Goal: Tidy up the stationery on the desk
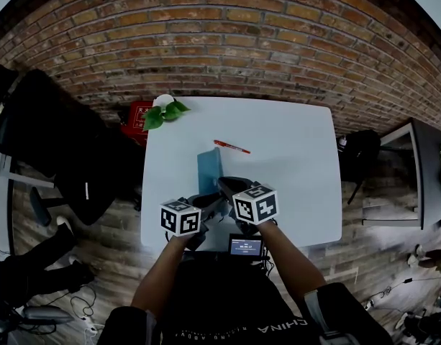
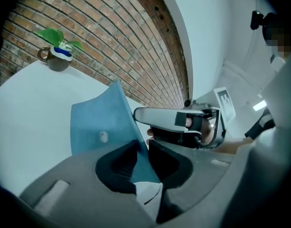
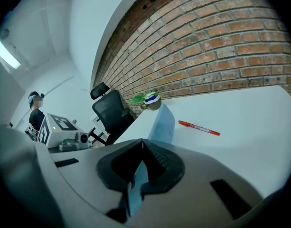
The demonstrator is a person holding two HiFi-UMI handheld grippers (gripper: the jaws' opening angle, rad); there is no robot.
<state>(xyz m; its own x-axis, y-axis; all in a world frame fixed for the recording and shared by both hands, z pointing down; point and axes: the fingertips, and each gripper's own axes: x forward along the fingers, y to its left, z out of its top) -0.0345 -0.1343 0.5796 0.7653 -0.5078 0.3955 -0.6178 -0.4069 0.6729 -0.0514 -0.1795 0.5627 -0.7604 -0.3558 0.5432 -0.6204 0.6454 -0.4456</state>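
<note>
Two tools: left tool (image 2: pixel 142 148) and right tool (image 3: pixel 142 146) both pinch tight on the blue folder (image 1: pixel 208 169).
Folder: held upright at the 6 o'clock side of the bench (image 1: pixel 292 164).
Pen: red pen (image 1: pixel 232 146) lies flat at 1 o'clock from the folder.

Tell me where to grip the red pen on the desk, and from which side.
Take the red pen at mid-barrel, coming straight down from above with the jaws across its thin width. It lies flat and alone on the white table, both long sides clear of everything.
</note>
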